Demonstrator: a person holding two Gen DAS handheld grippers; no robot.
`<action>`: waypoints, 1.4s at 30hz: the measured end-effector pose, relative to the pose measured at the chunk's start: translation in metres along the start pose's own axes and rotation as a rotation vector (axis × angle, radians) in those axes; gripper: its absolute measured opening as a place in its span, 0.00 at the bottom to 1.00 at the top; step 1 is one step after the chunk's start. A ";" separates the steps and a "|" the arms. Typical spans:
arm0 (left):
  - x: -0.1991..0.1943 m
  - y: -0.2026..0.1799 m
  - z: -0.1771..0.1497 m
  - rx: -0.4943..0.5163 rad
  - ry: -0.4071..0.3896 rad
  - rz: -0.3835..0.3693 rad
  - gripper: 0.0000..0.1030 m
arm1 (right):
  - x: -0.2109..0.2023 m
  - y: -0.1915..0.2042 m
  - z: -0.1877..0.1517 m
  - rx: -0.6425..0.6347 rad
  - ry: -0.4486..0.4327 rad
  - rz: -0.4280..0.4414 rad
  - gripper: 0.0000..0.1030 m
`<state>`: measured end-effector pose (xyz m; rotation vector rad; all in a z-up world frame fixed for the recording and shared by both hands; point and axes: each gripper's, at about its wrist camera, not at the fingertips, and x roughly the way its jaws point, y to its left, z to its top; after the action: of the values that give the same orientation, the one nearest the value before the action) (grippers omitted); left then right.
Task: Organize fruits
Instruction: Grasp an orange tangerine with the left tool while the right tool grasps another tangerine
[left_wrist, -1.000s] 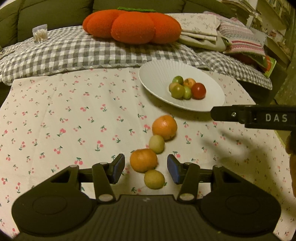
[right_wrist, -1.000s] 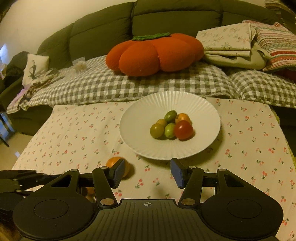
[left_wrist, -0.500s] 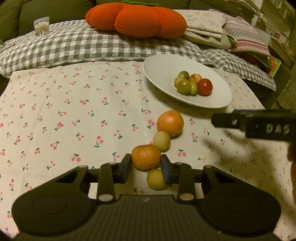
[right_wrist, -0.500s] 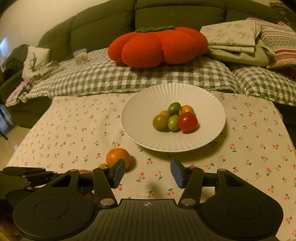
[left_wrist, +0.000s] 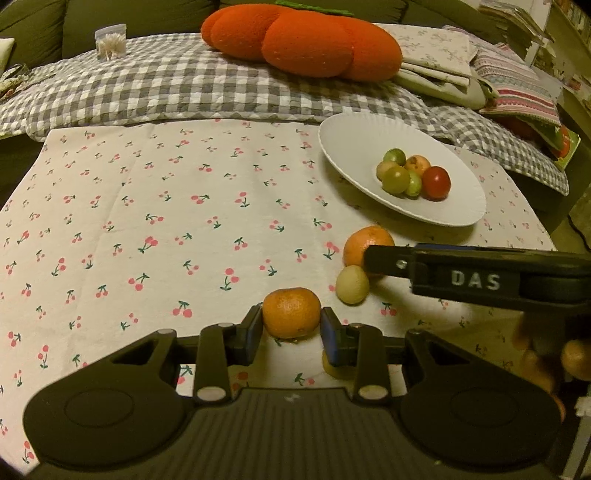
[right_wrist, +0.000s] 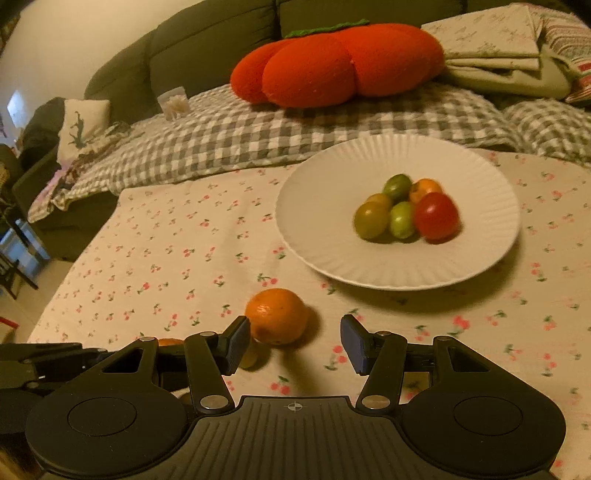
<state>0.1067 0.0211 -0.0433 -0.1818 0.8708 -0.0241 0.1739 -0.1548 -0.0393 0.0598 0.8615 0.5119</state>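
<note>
A green sofa (right_wrist: 207, 40) runs behind everything we see, draped with one grey checked blanket (left_wrist: 177, 88) that carries one orange pumpkin-shaped cushion (left_wrist: 306, 40). In front, one cherry-print tablecloth (left_wrist: 147, 221) covers the table. On it stands one white ribbed plate (right_wrist: 332, 192), and we count six small fruits heaped at its middle: one red (right_wrist: 436, 216), one orange, and four green to yellow-green, touching one another.

Off the plate we count two mandarins. One mandarin (left_wrist: 291, 313) sits near the table's front edge, clamped between the blue pads of our left gripper (left_wrist: 291, 328), both pads pressed to its sides; it is round with no long axis, and which way its stem end faces we cannot tell. The second mandarin (right_wrist: 277, 315) lies on the cloth between the first and the plate, just ahead of our right gripper (right_wrist: 293, 341), whose jaws stand apart with nothing between them, the fruit lying nearer the left finger.

We count two pale yellow-green fruits on the cloth as well: one pale fruit (left_wrist: 352, 285) touching the second mandarin, another (left_wrist: 334, 367) half hidden under our left gripper's right finger.
</note>
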 end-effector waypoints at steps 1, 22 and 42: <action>0.000 0.000 0.000 0.000 -0.001 0.001 0.31 | 0.003 0.001 0.000 0.006 -0.001 0.012 0.52; -0.002 -0.002 0.000 0.001 -0.007 0.009 0.31 | 0.015 0.011 0.006 0.012 -0.041 0.028 0.35; -0.003 -0.002 0.002 -0.001 -0.014 0.008 0.31 | 0.004 0.018 0.008 -0.039 -0.073 0.010 0.34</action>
<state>0.1061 0.0196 -0.0392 -0.1796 0.8579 -0.0148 0.1748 -0.1362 -0.0319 0.0468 0.7799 0.5322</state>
